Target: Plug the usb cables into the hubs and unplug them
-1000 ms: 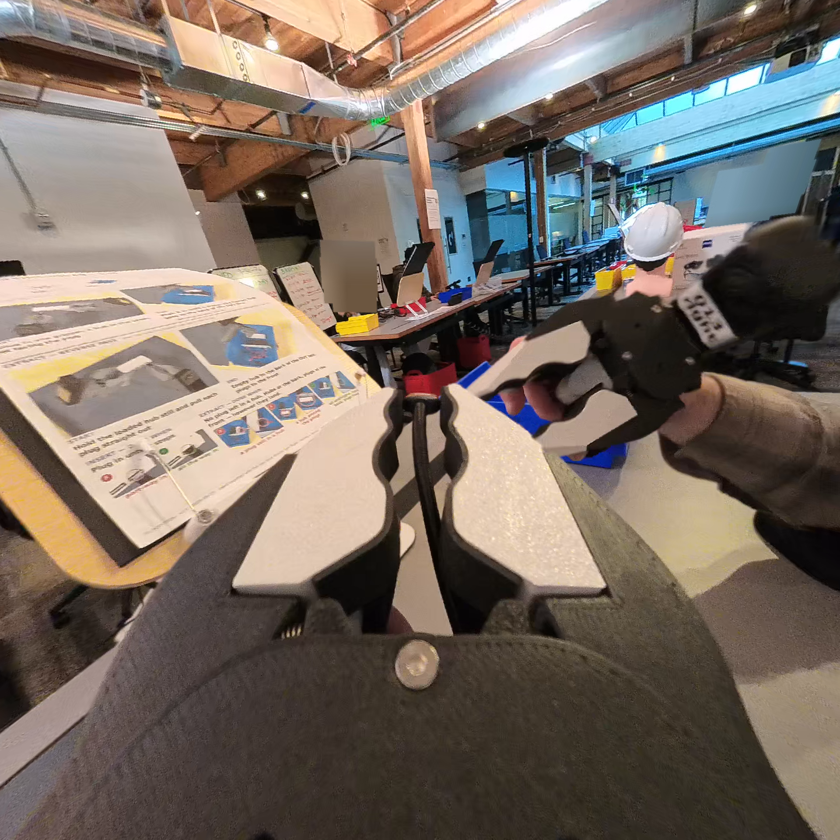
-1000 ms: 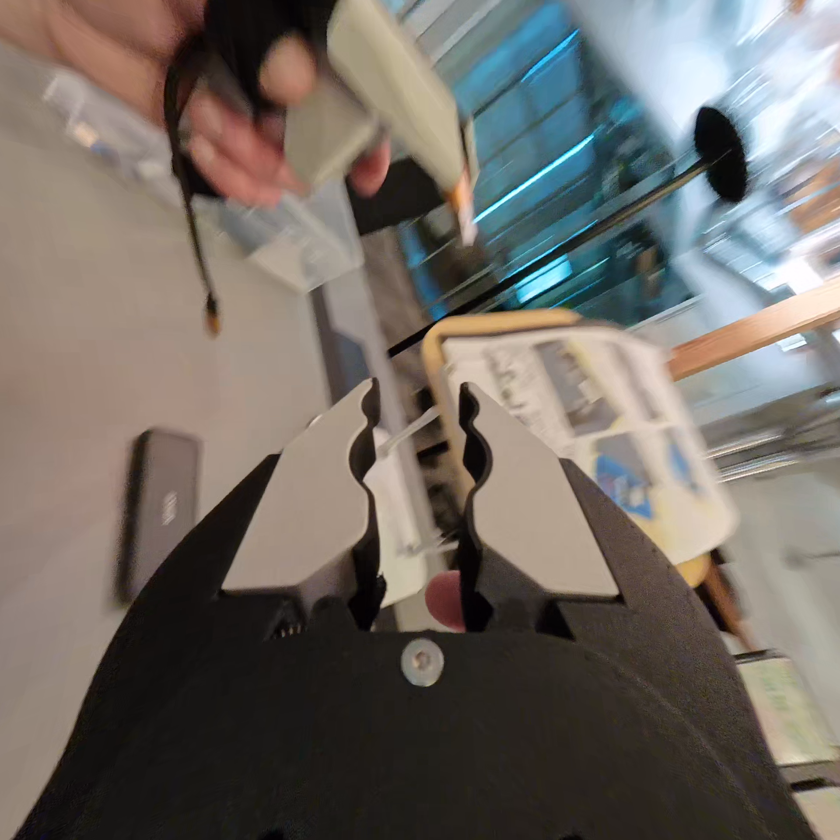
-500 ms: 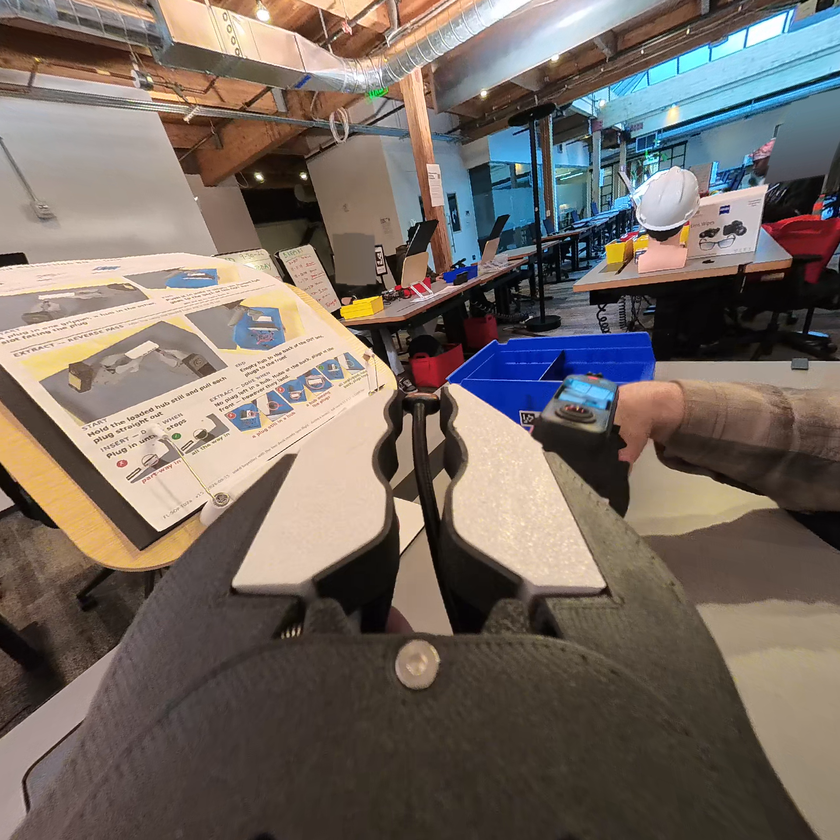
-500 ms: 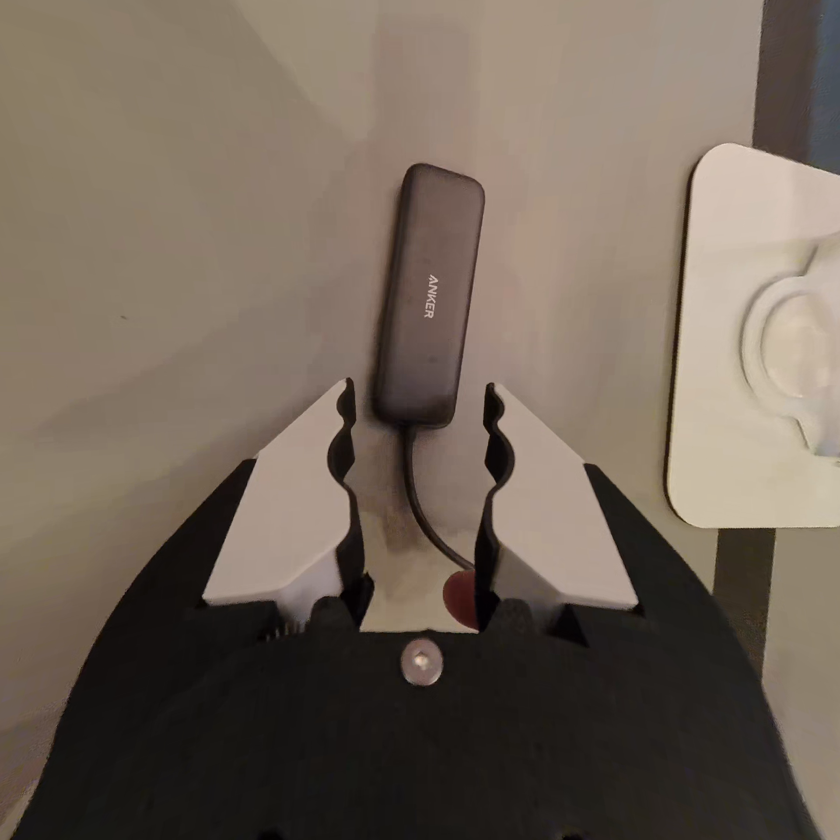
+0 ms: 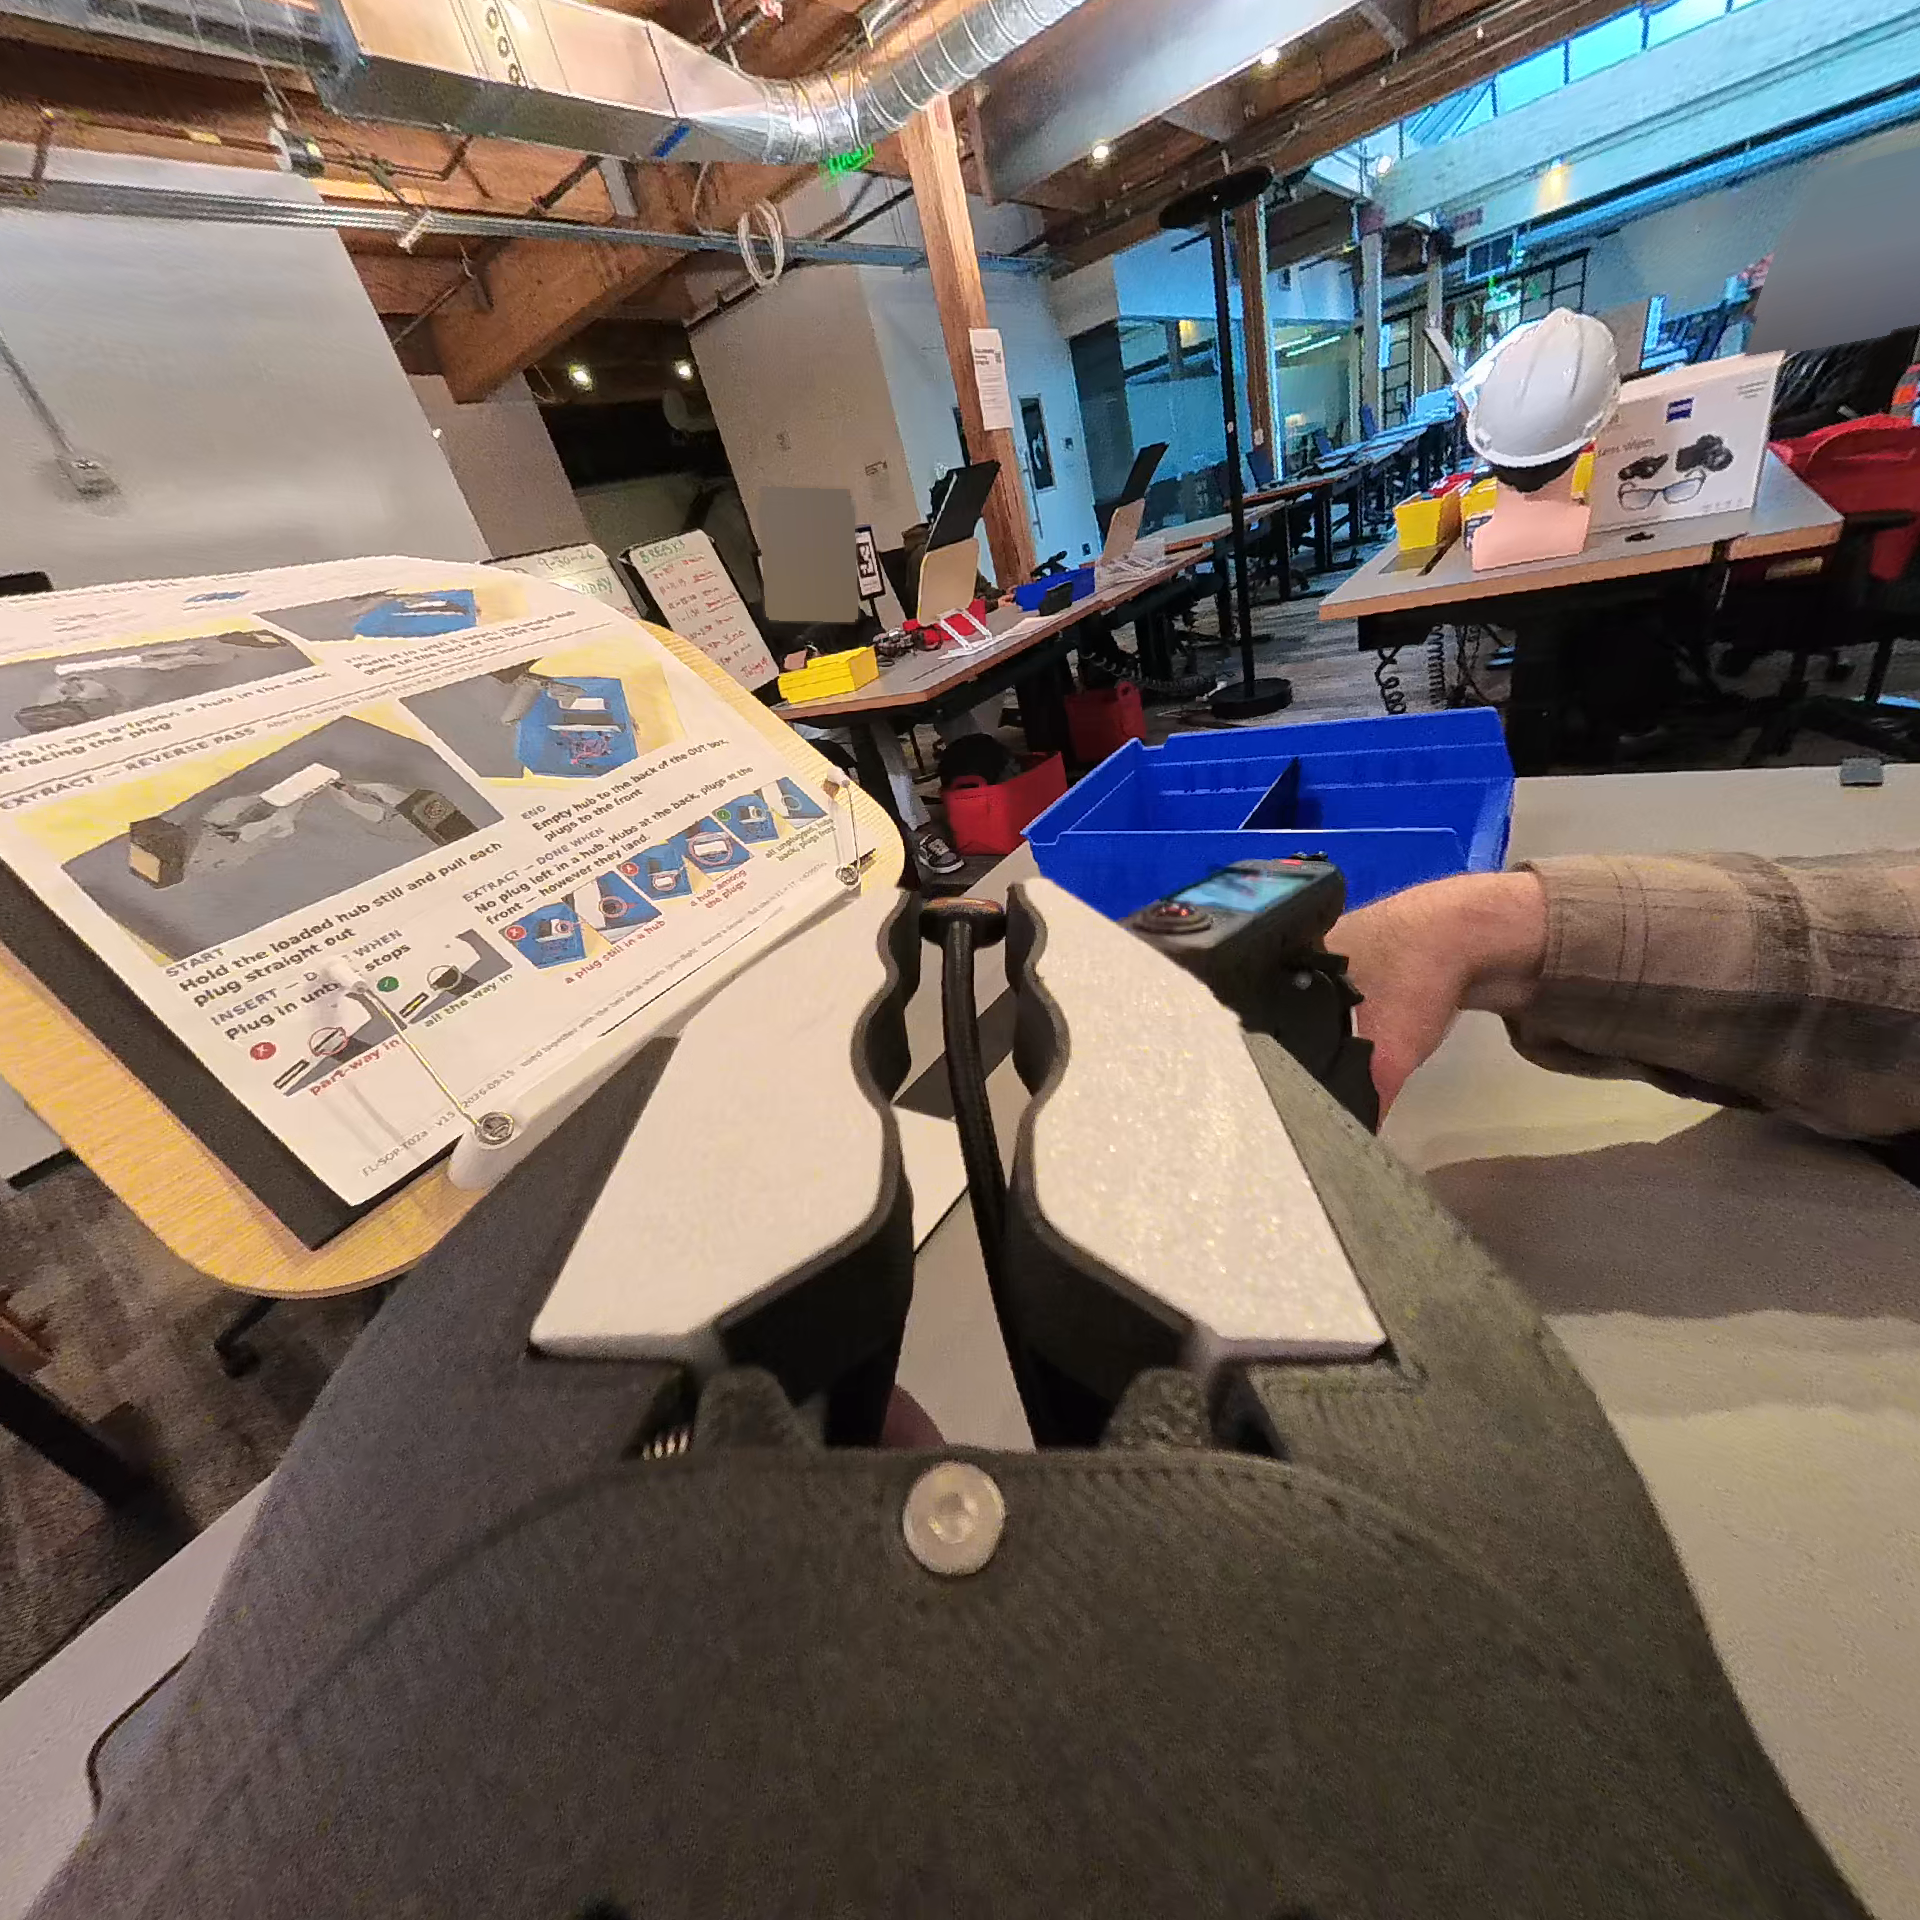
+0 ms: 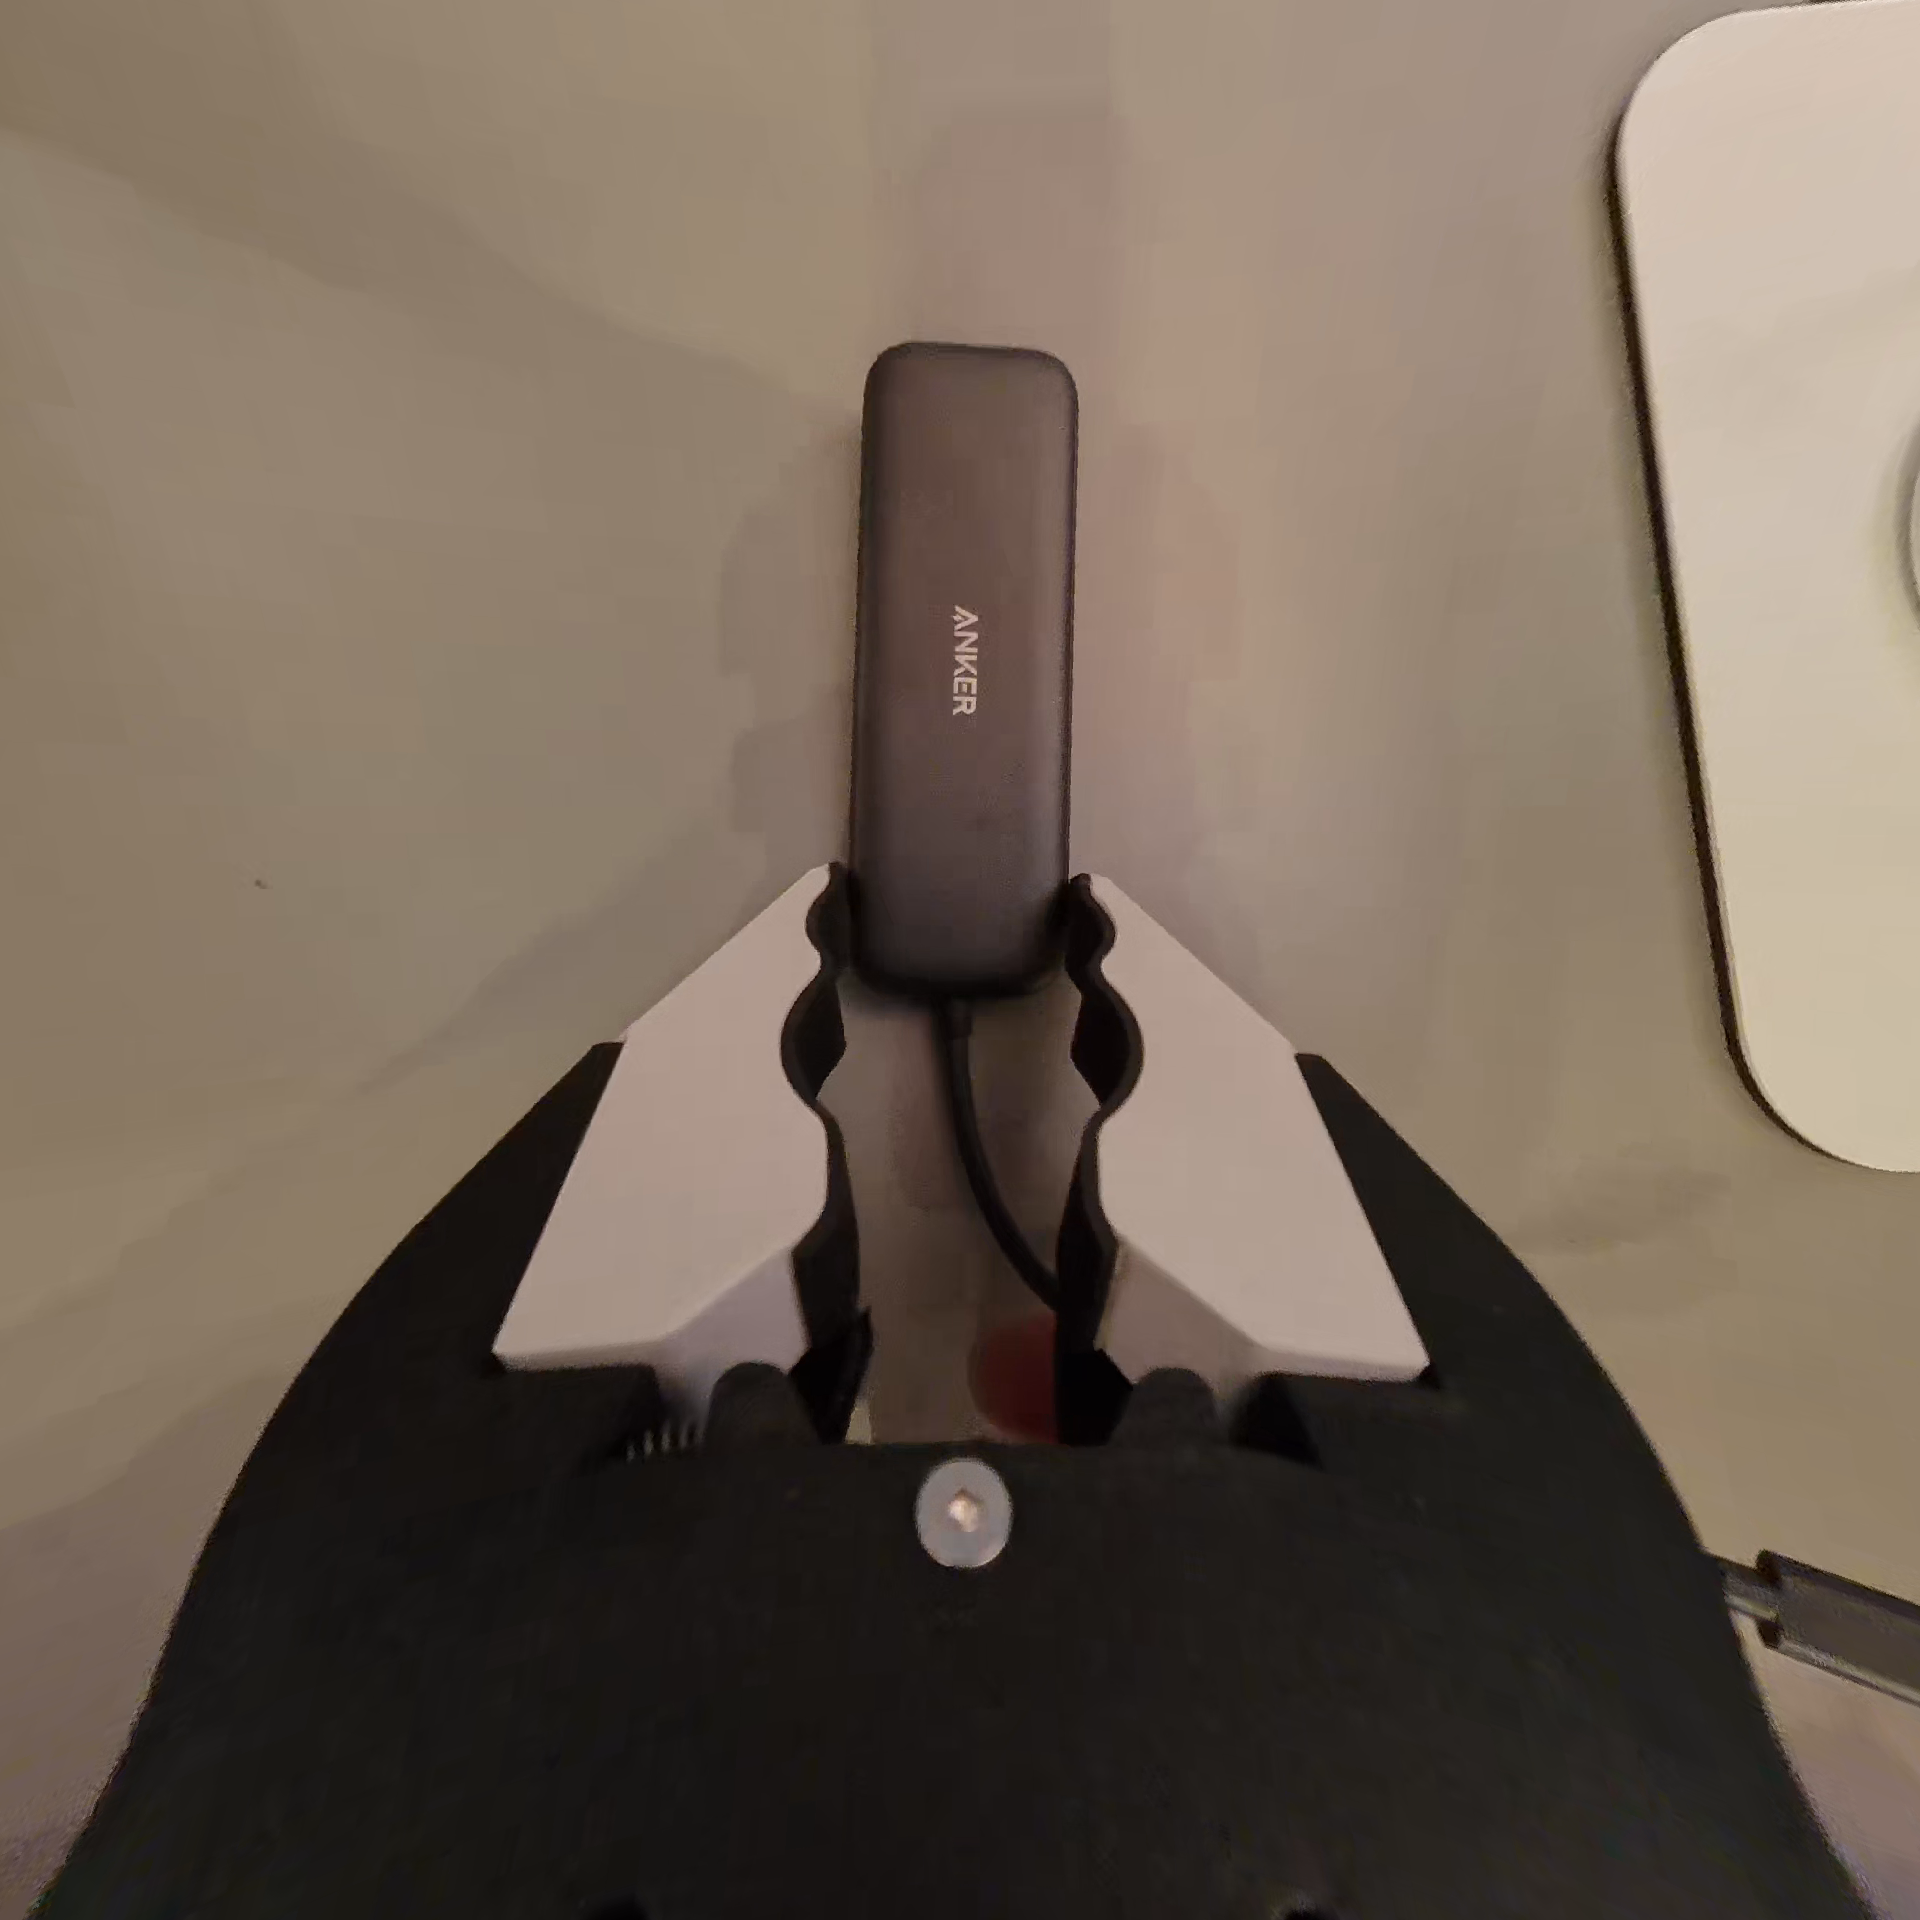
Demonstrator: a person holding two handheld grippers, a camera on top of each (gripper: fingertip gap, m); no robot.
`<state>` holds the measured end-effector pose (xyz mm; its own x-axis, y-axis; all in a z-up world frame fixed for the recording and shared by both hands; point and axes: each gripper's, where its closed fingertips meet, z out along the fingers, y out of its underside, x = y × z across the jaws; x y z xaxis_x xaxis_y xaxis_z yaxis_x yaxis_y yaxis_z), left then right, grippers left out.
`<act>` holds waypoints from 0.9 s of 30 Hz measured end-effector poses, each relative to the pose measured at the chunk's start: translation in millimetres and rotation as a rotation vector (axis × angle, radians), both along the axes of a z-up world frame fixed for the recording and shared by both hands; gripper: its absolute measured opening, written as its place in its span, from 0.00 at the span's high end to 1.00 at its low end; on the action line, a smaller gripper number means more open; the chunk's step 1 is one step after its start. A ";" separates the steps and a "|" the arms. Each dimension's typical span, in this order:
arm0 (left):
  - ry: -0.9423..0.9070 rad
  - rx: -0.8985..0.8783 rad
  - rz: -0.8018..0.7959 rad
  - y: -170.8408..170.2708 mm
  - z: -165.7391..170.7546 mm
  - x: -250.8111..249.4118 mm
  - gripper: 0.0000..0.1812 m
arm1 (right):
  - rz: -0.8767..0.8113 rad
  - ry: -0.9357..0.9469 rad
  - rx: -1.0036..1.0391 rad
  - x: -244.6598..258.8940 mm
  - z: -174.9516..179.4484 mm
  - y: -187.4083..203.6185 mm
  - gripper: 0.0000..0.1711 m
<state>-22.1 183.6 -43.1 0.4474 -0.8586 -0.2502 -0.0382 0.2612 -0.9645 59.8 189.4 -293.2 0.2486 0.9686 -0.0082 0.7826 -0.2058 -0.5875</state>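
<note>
In the right wrist view a dark grey USB hub lies flat on the grey table, pointing away from me. My right gripper has its fingertips pressed against both sides of the hub's near end. The hub's own thin black cable runs back between the fingers. My left gripper is shut on a black USB cable and holds it above the table. Its plug end is hidden below the fingers. The right gripper also shows in the left wrist view, held low by a hand.
A white pad lies to the right of the hub. A grey metal plug lies at the lower right. A blue divided bin stands at the table's far side. An instruction sheet on a wooden board stands to the left.
The right gripper dropped from beside the left one to the table, moved forward over the hub and closed its tips on the hub's near end. The left gripper kept hold of its cable.
</note>
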 end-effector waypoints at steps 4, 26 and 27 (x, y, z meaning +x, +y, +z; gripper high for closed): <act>0.010 -0.005 0.012 4.7 -6.3 0.4 0.91 | -0.071 0.125 -0.037 -5.2 14.9 9.0 0.77; 0.118 0.013 0.142 30.2 -66.0 19.5 0.91 | -0.354 0.535 -0.021 -1.8 107.7 46.5 0.77; 0.127 0.014 0.145 31.1 -68.5 19.8 0.91 | -0.354 0.548 -0.016 -2.6 110.7 46.5 0.77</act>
